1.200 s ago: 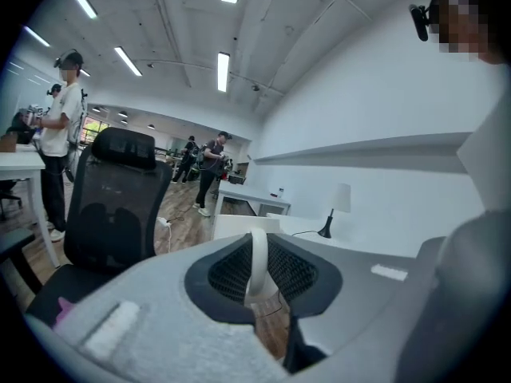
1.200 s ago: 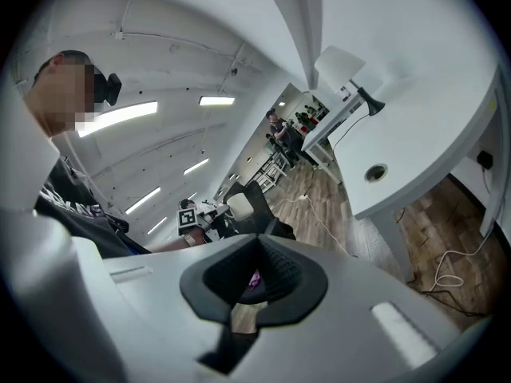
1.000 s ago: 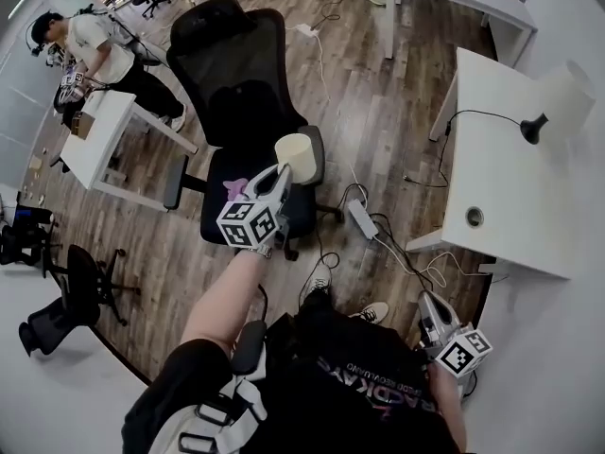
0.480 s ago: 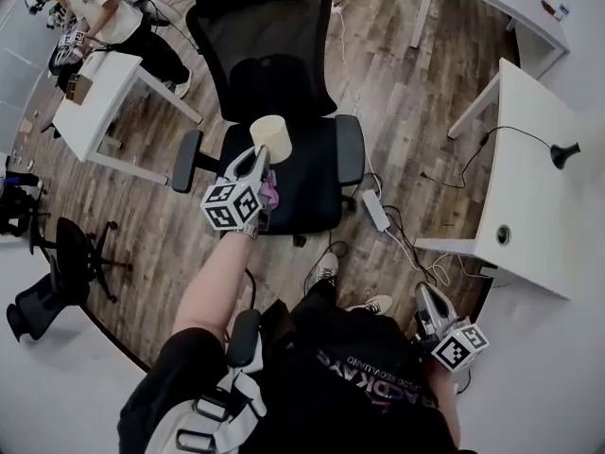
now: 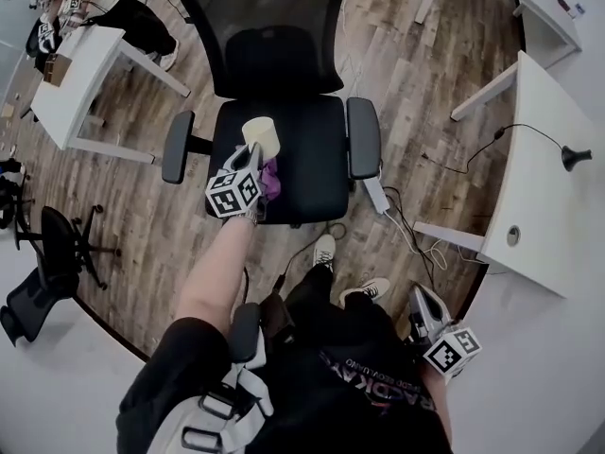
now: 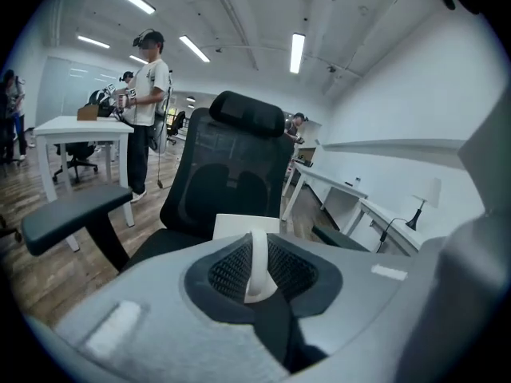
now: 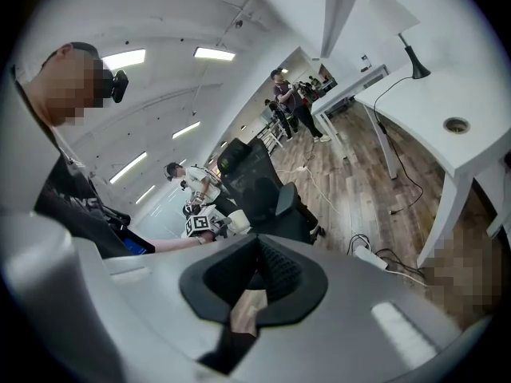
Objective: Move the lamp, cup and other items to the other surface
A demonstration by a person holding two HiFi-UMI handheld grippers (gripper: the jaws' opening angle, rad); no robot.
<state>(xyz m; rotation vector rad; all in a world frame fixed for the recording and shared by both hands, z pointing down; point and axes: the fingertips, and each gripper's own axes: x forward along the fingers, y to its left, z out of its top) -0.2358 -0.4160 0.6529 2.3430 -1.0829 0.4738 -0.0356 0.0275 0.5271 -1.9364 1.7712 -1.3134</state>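
A cream cup (image 5: 262, 138) hangs just above the black office chair's seat (image 5: 312, 173); my left gripper (image 5: 251, 156) is shut on its handle. In the left gripper view the white handle (image 6: 257, 263) stands upright between the jaws, with the cup body (image 6: 239, 226) beyond it. A purple item (image 5: 271, 179) lies on the seat beside that gripper. The lamp (image 5: 571, 157) stands on the white desk (image 5: 534, 216) at the right, also seen as the lamp (image 7: 397, 21) in the right gripper view. My right gripper (image 5: 419, 303) is low by my side, shut and empty.
The chair has armrests (image 5: 364, 138) on both sides and a tall mesh back (image 5: 265, 17). A power strip (image 5: 375, 195) and cables lie on the wood floor between chair and desk. Another white table (image 5: 71, 88) with a person (image 5: 128, 8) stands at the upper left.
My left gripper has carried the cup down and over the chair seat, close beside the purple item. The right gripper stays low at my side.
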